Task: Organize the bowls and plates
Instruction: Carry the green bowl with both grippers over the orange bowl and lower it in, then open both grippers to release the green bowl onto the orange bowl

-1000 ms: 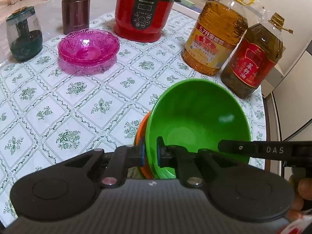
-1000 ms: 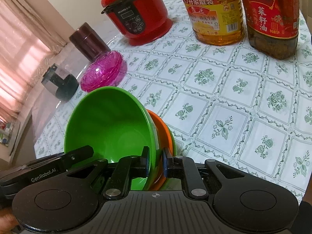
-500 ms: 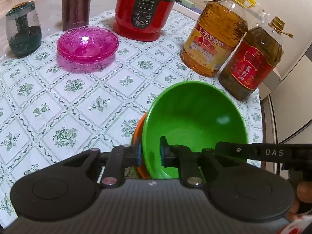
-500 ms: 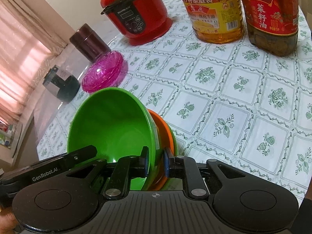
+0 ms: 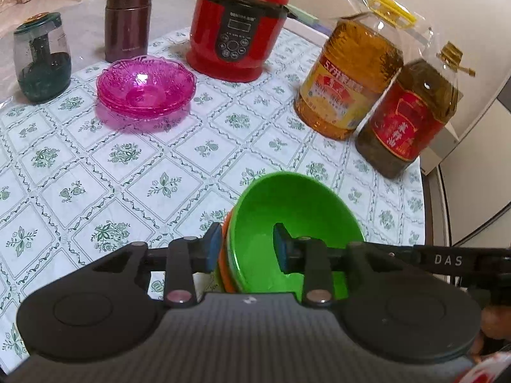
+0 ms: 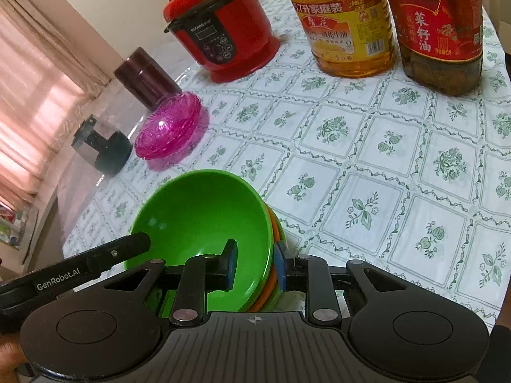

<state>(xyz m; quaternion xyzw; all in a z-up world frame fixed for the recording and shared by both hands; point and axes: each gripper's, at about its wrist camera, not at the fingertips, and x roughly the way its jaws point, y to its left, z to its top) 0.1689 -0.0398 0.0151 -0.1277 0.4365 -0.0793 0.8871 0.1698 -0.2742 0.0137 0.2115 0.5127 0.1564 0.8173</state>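
Floral-checked cloth covers the counter point(image 5: 95, 166), and I take the red cooker point(image 5: 238, 28) at its far side as my landmark. Nearest my cameras, well apart from the cooker, sits the green bowl point(image 5: 297, 210), nested in an orange bowl point(image 5: 225, 255) with another green rim beneath. The stack is round, with no long axis; its mouth faces up, tipped slightly toward the right tongs.

Left of the cooker stand a maroon canister point(image 5: 127, 22) and a dark green jar point(image 5: 41, 57), with the pink glass bowls point(image 5: 145, 86) just in front of the canister. Right of the cooker stand two oil bottles, yellow-labelled point(image 5: 348, 79) and red-labelled point(image 5: 407, 118), touching each other. Open cloth lies between these and the stack.

My left tongs point(image 5: 247, 249) straddle the stack's left rim and are opening, one pad outside, the other inside and clear of the wall. My right tongs point(image 6: 255, 263) straddle the opposite rim, also opening; I see gaps there too.
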